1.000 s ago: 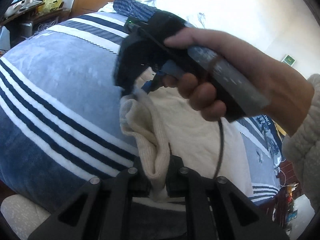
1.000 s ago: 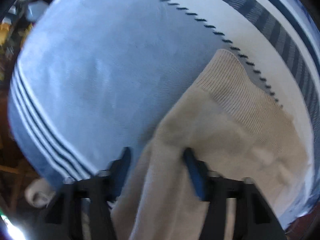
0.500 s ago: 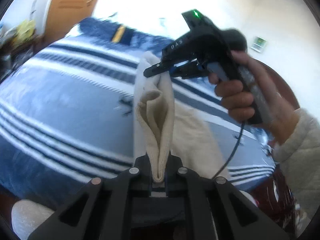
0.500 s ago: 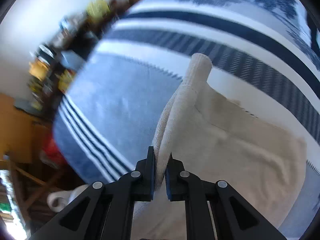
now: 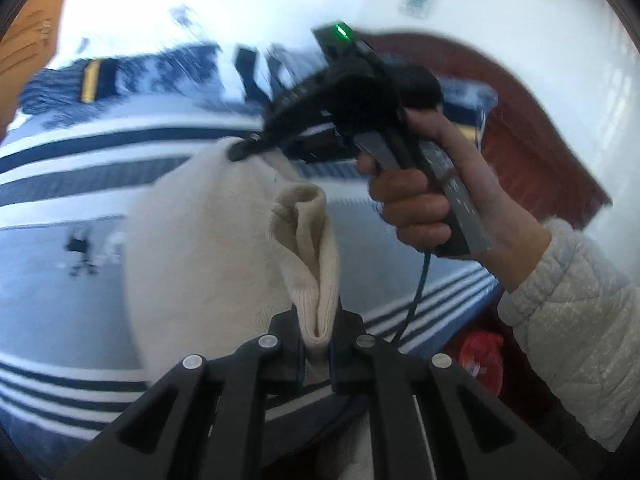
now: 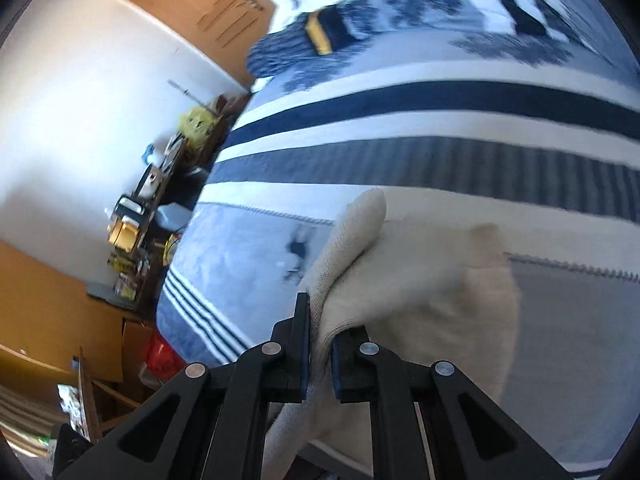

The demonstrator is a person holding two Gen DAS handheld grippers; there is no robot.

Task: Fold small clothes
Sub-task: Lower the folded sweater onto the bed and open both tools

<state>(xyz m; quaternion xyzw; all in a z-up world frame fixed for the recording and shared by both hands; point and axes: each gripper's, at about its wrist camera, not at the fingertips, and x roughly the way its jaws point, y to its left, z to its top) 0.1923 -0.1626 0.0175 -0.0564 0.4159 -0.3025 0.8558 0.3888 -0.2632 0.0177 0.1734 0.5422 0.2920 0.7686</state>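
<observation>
Cream knit garment (image 5: 208, 240) lifted above blue striped bed (image 6: 440, 120), left hand-held gripper (image 5: 318, 336) clenched on its ribbed edge, right hand-held gripper (image 6: 320, 344) gripping another edge.

- Cream knit garment (image 5: 208, 240): lower part hidden behind the left gripper (image 5: 318, 344) at bottom centre.
- Pillows (image 5: 132, 76), upper left of the left wrist view: motion-blurred, pattern unreadable.
- Shelf clutter (image 6: 160, 184), left of the right wrist view: too small to identify.

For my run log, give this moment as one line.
left gripper: shut on cream knit garment | right gripper: shut on same | garment held above blue striped blanket
</observation>
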